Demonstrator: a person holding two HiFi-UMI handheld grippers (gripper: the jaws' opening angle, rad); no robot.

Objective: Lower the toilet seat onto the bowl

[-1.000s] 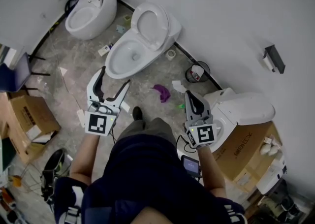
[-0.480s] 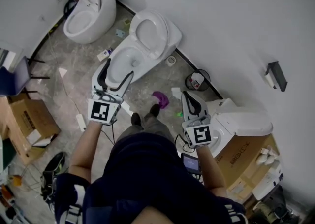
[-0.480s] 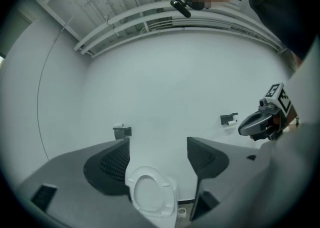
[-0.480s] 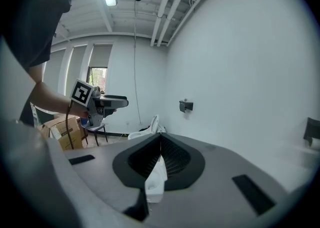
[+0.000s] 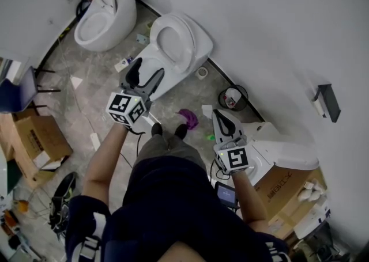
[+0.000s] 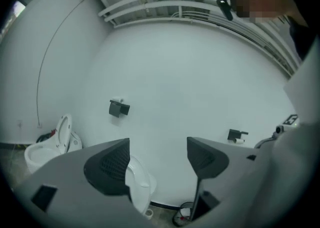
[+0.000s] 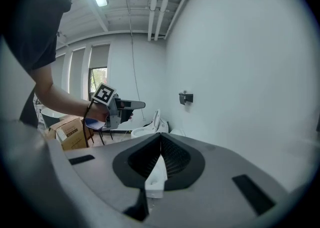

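Grey mottled floor (image 5: 86, 71), upper-left toilet (image 5: 98, 22), upper-centre toilet (image 5: 184, 36), right toilet (image 5: 288, 151), purple cloth (image 5: 188, 118) at centre, black bin (image 5: 221, 99) by the wall, cardboard box (image 5: 34, 140) at left, 2 shoes (image 5: 156, 130) below centre, scattered paper scraps (image 5: 122, 64).

A bare storage or test room is suggested: a far toilet (image 5: 106, 7) at the upper left, a middle toilet (image 5: 173, 50) and a near toilet (image 5: 282, 140) at the right are lined along a white wall (image 5: 277, 25). A cardboard box (image 5: 34, 137) is kept at the left edge.
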